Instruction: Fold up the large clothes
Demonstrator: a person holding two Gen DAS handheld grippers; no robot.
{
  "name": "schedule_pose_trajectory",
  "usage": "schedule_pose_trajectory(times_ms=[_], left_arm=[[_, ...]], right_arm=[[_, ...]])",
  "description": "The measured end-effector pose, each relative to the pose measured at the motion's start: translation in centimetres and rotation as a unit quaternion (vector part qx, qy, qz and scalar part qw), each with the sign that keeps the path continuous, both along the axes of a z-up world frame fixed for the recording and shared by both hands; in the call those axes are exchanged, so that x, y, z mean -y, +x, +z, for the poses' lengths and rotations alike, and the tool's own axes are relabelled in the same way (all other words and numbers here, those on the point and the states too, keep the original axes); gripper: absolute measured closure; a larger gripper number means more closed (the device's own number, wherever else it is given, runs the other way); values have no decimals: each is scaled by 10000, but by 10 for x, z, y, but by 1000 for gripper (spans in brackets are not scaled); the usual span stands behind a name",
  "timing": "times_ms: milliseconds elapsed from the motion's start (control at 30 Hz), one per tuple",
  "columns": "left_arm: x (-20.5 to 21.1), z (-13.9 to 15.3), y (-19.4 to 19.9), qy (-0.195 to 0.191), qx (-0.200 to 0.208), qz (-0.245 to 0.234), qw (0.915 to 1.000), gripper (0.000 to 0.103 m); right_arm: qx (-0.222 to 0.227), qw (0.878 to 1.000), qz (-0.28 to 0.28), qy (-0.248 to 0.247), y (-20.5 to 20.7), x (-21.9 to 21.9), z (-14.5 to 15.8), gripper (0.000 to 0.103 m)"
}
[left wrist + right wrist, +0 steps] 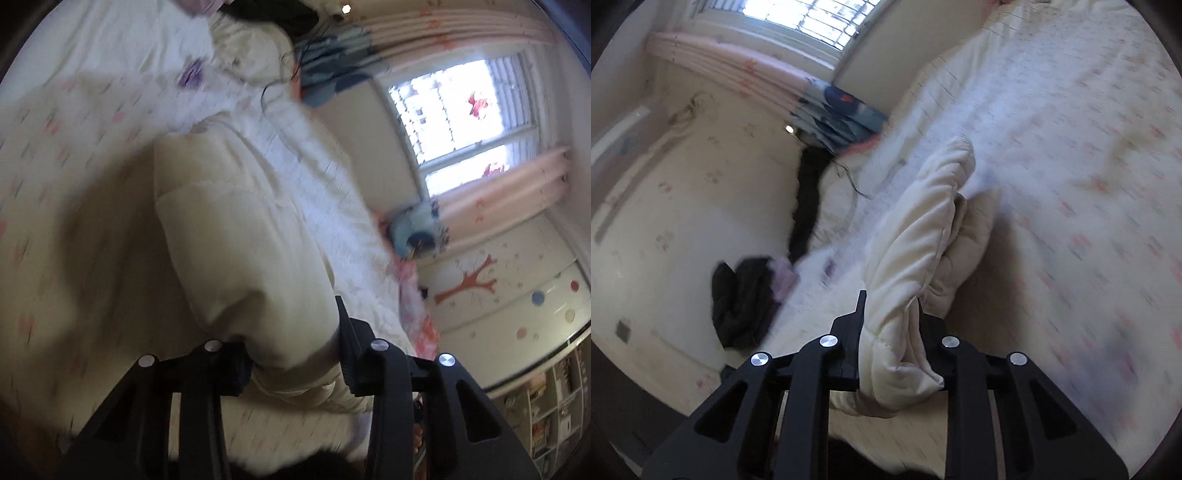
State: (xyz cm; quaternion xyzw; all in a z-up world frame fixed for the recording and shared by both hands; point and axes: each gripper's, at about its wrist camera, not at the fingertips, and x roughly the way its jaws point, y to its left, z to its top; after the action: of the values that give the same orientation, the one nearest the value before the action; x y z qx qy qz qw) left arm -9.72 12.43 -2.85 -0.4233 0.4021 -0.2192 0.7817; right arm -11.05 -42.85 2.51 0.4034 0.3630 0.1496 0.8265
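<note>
Jaws of left gripper (pixel 295 350) and right gripper (pixel 892 343) each clamp the cream padded jacket (pixel 236 236) above the bed (pixel 1089 184).

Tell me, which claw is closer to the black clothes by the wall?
Probably right. The right claw, gripping the cream jacket, has the black clothes just beside it. From the left claw they lie far across the bed.

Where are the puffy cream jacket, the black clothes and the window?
puffy cream jacket (pixel 916 236), right wrist view, on its quilted sleeve.
black clothes (pixel 742 302), right wrist view, middle of the heap.
window (pixel 450 107), left wrist view, on the bright pane.
</note>
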Motion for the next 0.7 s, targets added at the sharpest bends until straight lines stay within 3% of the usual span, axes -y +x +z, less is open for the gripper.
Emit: schedule_pose_trajectory(times_ms=[67,100,133,167,200,267,333,433,533,633,700], left_arm=[[1,-35,-10,44,-468,-44,9989,53],[-5,-51,-14,-178,-645,16,9978,50],[-9,-58,-16,-397,-701,38,9967,49],[-14,-60,-19,-509,-673,106,9964,47],[-18,-53,-23,-382,-543,231,9975,47],[-21,-44,-22,-309,-365,269,9985,46],[-19,-44,-13,-272,-451,270,9982,33],[-9,-50,0,-201,-543,268,9980,26],[1,-61,7,-232,-740,325,9965,22],[14,-59,16,221,-717,362,9965,22],[21,-51,22,632,-675,422,9948,22]], right_arm=[[-667,9975,119,-198,-16,7,-32,68],[-1024,9946,41,-130,-24,16,-52,64],[-1103,9939,-44,44,-30,23,-60,59],[-998,9944,-241,265,-41,34,-61,57],[-889,9946,-510,177,-50,42,-54,56],[-546,9933,-1004,-168,-64,57,-28,49],[-257,9900,-1131,-797,-59,53,3,49],[167,9875,-601,-1447,-23,5,39,42],[404,9777,139,-2059,29,-65,52,33],[536,9612,728,-2604,79,-135,48,26],[419,9526,946,-2862,109,-167,30,21]])
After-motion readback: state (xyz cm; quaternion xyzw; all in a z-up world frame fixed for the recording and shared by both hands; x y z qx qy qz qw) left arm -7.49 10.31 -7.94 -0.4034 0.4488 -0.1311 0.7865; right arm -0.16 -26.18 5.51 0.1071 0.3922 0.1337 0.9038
